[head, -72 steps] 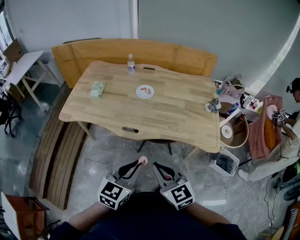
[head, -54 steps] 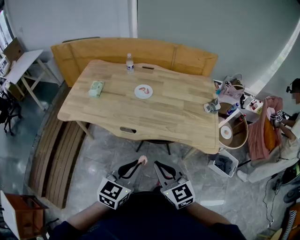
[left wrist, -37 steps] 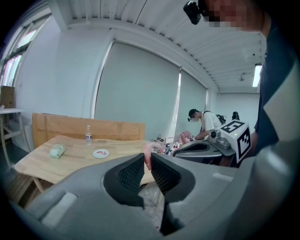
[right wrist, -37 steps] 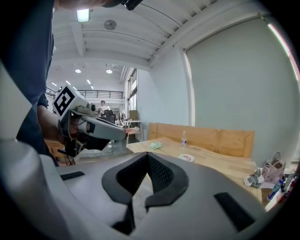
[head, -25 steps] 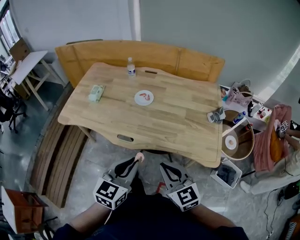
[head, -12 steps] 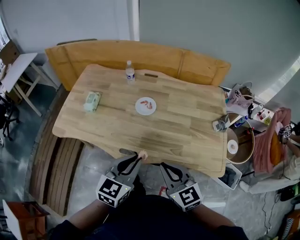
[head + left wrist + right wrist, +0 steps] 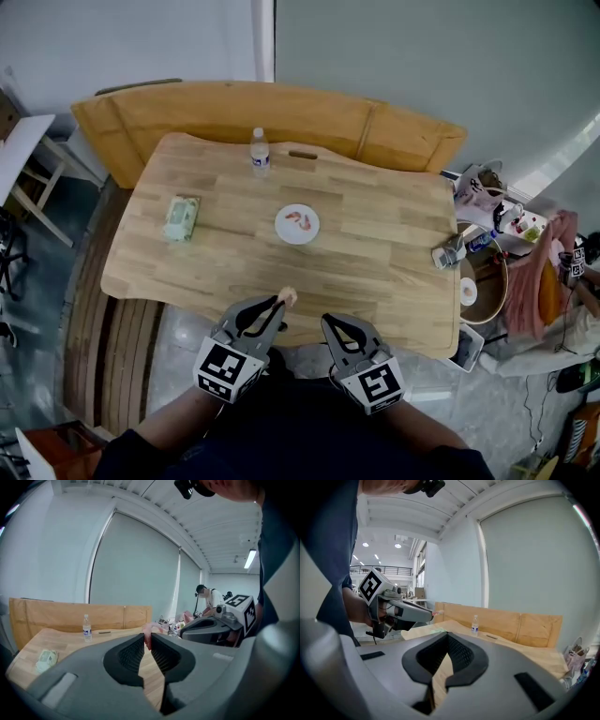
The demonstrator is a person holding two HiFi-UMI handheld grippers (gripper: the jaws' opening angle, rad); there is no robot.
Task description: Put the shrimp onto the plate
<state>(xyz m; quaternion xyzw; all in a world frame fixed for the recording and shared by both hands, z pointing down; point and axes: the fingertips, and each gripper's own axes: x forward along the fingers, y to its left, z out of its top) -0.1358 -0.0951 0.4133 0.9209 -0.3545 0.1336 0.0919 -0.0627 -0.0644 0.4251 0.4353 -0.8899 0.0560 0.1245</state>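
The left gripper (image 7: 278, 304) had its jaws closed nearly together on a small pink shrimp (image 7: 149, 631), pinched at the very tips with its end poking out past them. The right gripper (image 7: 329, 322) sat just to the right of it, with its jaws shut tip to tip and nothing between them. Both grippers were held at the near edge of the wooden table (image 7: 375, 253), so the gripped shrimp hung above that edge.

The white plate (image 7: 297, 234) lay farther out, around the middle of the table and well apart from the held shrimp. Other pink shrimp pieces (image 7: 299, 220) lay on it. A water bottle (image 7: 260, 152) stood upright near the table's far edge, to the left of the plate. A pale green packet (image 7: 181, 217) lay toward the table's left side. A wooden bench (image 7: 309, 114) ran along the far side of the table. At the far right, beyond the table's right end, a person (image 7: 574, 281) was beside a cluttered pile of small items.
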